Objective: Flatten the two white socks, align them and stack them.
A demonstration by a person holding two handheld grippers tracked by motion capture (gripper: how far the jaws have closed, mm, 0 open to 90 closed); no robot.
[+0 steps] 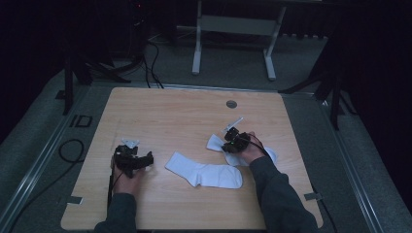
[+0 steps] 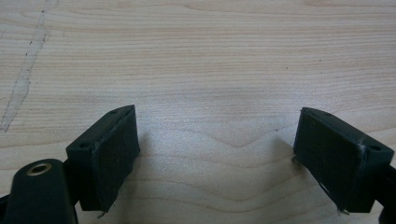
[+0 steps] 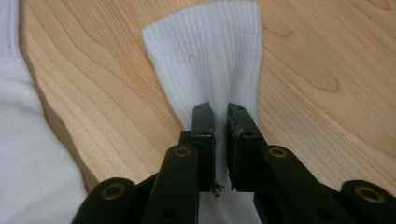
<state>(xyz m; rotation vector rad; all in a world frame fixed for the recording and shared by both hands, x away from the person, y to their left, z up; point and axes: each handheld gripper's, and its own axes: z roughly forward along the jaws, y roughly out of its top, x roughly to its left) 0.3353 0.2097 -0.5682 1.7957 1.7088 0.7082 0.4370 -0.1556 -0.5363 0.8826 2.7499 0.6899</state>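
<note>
White ribbed sock (image 3: 210, 60) is pinched in the right gripper (image 3: 220, 140) jaws; left gripper (image 2: 217, 154), at nine o'clock, has jaws spread over bare bench (image 2: 210, 56).

**A white sock is pinched by the right gripper**

A white sock (image 3: 208, 56) is seen lying on the wooden table (image 3: 322, 70). Its ribbed cuff end is spread out flat, far from the camera. Nearer in, the sock is squeezed into a thin fold. That fold is pinched between the two black jaws of the right gripper (image 3: 220, 122), which are almost closed. A second white sock (image 3: 25, 163) is seen at the left edge, apart from the first.
</note>
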